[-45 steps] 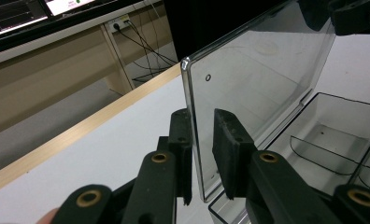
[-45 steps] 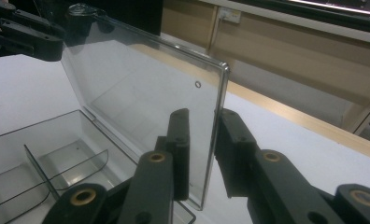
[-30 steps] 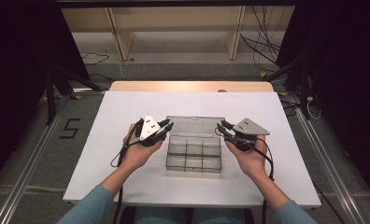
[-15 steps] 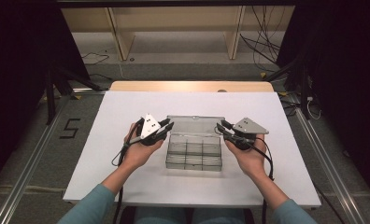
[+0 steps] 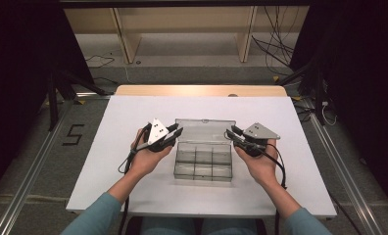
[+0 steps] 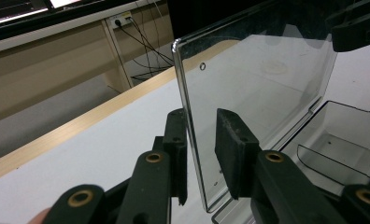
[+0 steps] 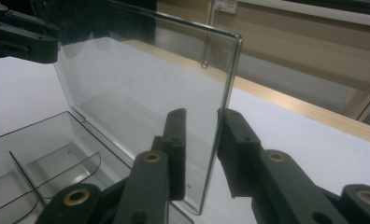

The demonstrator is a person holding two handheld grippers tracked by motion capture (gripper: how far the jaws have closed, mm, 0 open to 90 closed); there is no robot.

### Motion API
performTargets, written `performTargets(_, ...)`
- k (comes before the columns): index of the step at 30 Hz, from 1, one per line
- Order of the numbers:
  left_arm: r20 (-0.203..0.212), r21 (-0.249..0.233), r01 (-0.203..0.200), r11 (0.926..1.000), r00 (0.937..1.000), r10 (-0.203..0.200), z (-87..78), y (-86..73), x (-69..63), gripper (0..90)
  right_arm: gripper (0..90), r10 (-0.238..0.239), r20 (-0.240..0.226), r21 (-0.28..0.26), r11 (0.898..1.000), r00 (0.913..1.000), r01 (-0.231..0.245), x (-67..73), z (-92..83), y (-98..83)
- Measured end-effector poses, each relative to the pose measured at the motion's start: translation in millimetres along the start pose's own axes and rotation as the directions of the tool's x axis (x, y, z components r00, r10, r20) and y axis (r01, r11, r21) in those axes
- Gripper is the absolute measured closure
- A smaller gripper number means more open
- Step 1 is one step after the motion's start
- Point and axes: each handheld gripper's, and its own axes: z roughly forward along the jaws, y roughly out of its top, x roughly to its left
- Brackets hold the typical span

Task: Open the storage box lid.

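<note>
Your left tongs (image 6: 199, 154) and right tongs (image 7: 199, 154), jaws just easing apart, loosely straddle the raised lid (image 5: 205, 130) of the clear compartment box (image 5: 203, 163) mid-tabletop (image 5: 109, 147); it's light, stiff, slippery plastic, best pinched at the side edges.

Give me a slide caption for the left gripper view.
Left gripper straddling the raised clear plastic lid of a compartment box, jaws just opening, visible gaps.
</note>
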Motion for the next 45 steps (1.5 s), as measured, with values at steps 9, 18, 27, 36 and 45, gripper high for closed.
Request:
performTargets(9,0.003,0.013,0.007,0.9999,1.0000,-0.007,3.3,-2.1,1.0,72.0,72.7,0.010,-0.001,0.020,1.000,1.0000,-0.010,-0.9,4.6,-2.3)
performTargets(18,0.008,0.021,0.019,0.9996,0.9998,-0.020,6.7,-5.1,2.0,71.6,72.6,0.015,0.001,0.025,1.000,0.9999,-0.015,-1.9,6.8,-3.3)
performTargets(27,0.008,0.027,0.028,0.9992,0.9996,-0.028,9.6,-7.6,2.4,71.4,72.2,0.022,-0.001,0.041,0.999,0.9998,-0.022,-3.2,10.1,-5.6)
performTargets(36,0.008,0.038,0.027,0.9989,0.9996,-0.028,11.9,-9.9,3.1,71.1,72.1,0.030,-0.004,0.068,0.997,0.9995,-0.029,-4.1,13.7,-8.6)
performTargets(45,0.012,0.051,0.034,0.9981,0.9993,-0.035,14.3,-12.7,3.1,70.4,71.9,0.034,-0.005,0.093,0.995,0.9994,-0.033,-4.5,16.6,-11.2)
